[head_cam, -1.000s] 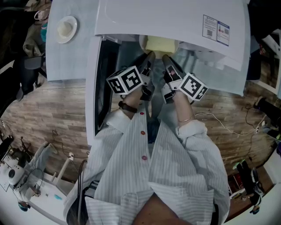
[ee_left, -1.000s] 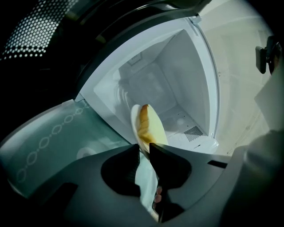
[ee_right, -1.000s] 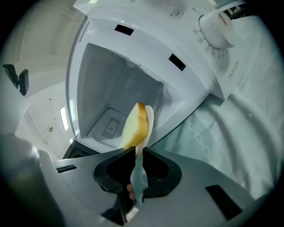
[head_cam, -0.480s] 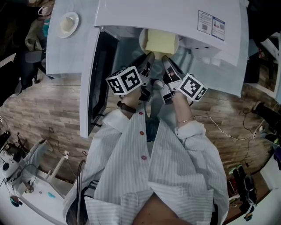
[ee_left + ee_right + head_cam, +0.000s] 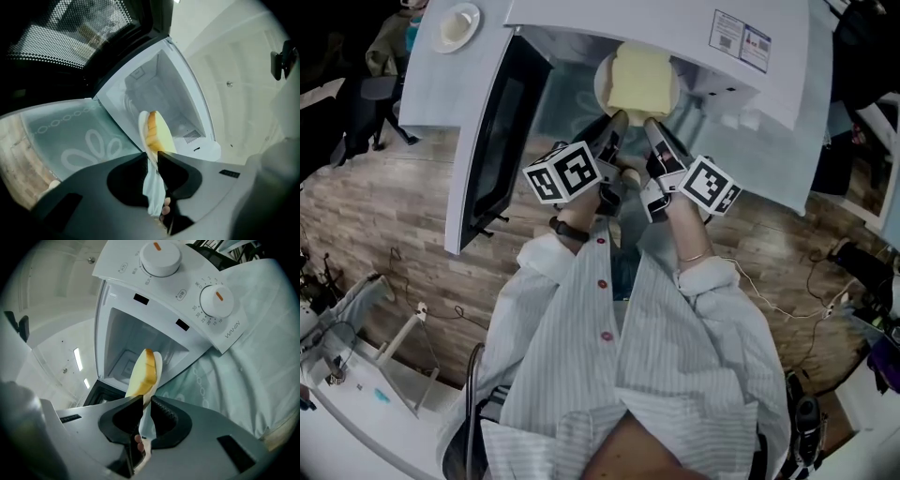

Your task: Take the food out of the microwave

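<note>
A slice of yellow bread (image 5: 642,80) lies on a white plate (image 5: 602,84) at the mouth of the white microwave (image 5: 675,28), whose door (image 5: 492,141) stands open to the left. My left gripper (image 5: 614,120) is shut on the plate's near rim, and my right gripper (image 5: 654,124) is shut on the same rim just beside it. In the left gripper view the plate (image 5: 142,129) and bread (image 5: 157,133) show edge-on above the left gripper (image 5: 151,157), with the empty cavity behind. The right gripper view shows the bread (image 5: 140,376) and plate (image 5: 158,364) above the right gripper (image 5: 146,401).
The microwave stands on a table under a pale patterned cloth (image 5: 431,84). A small white dish (image 5: 457,25) sits at its far left. Two dials (image 5: 161,253) (image 5: 216,301) are on the control panel to the right of the cavity. Wooden floor with cables lies below.
The plate with the bread has come further out of the cavity, so more of the slice shows. Both grippers keep their hold on the rim and have moved with it.
</note>
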Tool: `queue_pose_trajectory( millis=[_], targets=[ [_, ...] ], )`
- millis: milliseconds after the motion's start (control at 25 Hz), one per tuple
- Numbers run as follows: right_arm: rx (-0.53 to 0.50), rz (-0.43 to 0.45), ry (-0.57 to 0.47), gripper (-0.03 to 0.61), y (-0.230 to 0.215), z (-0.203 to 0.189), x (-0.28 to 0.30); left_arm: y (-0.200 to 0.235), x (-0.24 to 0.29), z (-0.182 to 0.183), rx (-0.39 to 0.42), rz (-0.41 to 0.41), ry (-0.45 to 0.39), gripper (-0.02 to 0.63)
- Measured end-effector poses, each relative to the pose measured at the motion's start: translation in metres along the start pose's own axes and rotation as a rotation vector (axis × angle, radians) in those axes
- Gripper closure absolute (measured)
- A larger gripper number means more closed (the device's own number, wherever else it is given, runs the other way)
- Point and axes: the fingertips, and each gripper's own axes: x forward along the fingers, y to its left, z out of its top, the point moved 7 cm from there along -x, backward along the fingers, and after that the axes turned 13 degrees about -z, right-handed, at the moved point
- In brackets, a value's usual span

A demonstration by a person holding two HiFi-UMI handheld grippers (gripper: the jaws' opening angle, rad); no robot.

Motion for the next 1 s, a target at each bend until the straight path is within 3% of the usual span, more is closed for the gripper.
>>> queue_pose_trajectory(
  millis=[520, 760, 880, 1000],
  targets=[
    [-0.061, 0.070, 0.086, 0.509, 0.010, -0.016, -0.039, -0.033, -0.041, -0.031, -0.018, 0.035, -0.111, 0.540],
    [-0.074, 0.104, 0.105, 0.509, 0.019, -0.021, -0.056, -0.050, -0.056, -0.037, -0.018, 0.026, -0.146, 0.540],
    [-0.081, 0.164, 0.101, 0.511, 0.029, -0.022, -0.063, -0.059, -0.062, -0.039, -0.026, 0.013, -0.160, 0.540],
    [-0.079, 0.155, 0.099, 0.511, 0.031, -0.022, -0.075, -0.070, -0.069, -0.040, -0.019, 0.007, -0.168, 0.540]
  ],
)
